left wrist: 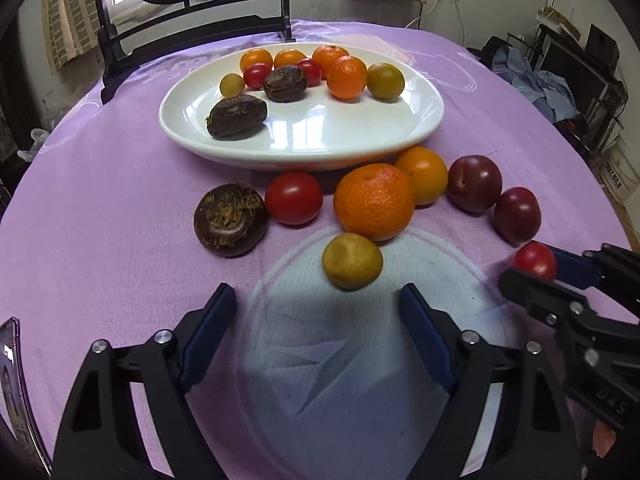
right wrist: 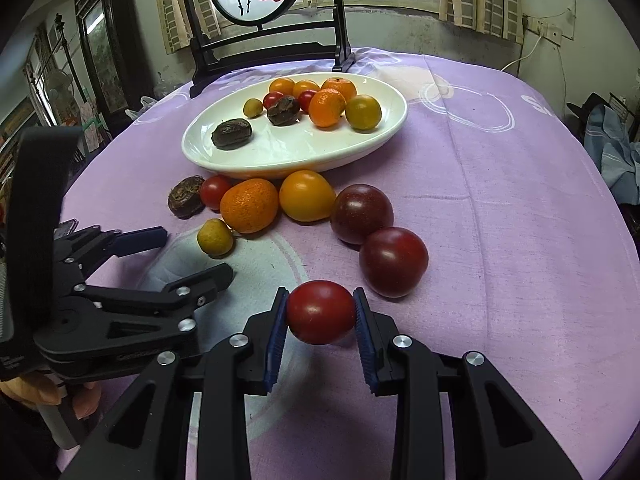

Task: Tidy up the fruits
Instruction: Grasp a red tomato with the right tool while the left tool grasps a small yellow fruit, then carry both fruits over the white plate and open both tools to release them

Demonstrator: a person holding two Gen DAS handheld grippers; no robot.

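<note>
Right wrist view shows the right gripper (right wrist: 320,314) at the lower middle of the frame, its two blue pads clamped on a small round red tomato (right wrist: 320,312) just above the purple tablecloth (right wrist: 500,208). Two dark red plums (right wrist: 394,262) lie right beside it, toward the upper right. At the left of this frame the left gripper (right wrist: 192,254) has its fingers apart, with nothing between them; a small yellow-green round fruit (right wrist: 215,237) lies near its tips.

From the left wrist view, the same left gripper (left wrist: 316,300) stands at the bottom of the frame, and the yellow-green fruit (left wrist: 352,261) rests on the cloth just beyond the finger tips, not touched. Behind it are a big orange mandarin (left wrist: 374,201), a red tomato (left wrist: 294,198) and a dark brown flat water chestnut (left wrist: 231,220). The white oval ceramic plate (left wrist: 340,136) in the upper middle carries more oranges, tomatoes and brown chestnuts.
</note>
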